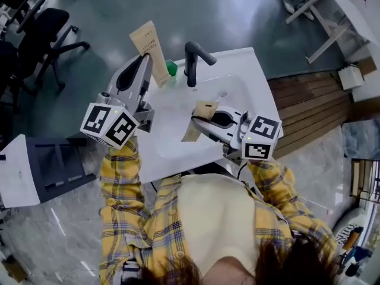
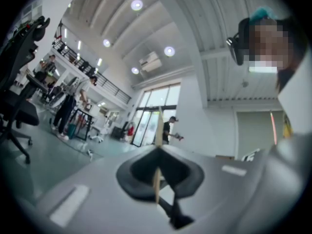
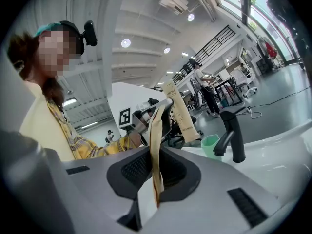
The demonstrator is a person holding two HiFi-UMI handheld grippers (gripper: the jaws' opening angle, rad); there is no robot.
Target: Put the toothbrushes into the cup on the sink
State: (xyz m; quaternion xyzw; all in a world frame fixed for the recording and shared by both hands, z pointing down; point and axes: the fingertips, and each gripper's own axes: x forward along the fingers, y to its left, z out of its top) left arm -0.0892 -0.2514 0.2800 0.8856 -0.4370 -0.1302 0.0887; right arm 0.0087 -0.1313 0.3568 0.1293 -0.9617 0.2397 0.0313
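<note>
Two toothbrush packets, left packet [image 1: 150,43] pinched in left tool [image 1: 144,61], right packet [image 1: 203,107] in right tool [image 1: 200,120]; one green cup [image 1: 171,68].

yellow plaid sleeves [image 1: 120,180], cream top [image 1: 217,218], grey cube-marked tongs [image 1: 144,58]

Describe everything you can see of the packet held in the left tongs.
The packet is a flat, long tan sleeve, paper by its look, with dark print on its face. The left gripper has its tongs shut on it, so it shows there edge-on as a thin strip. It hangs tilted over the back left of the sink, its lower end beside the green cup; contact with the cup can't be judged. Its contents are hidden.
</note>
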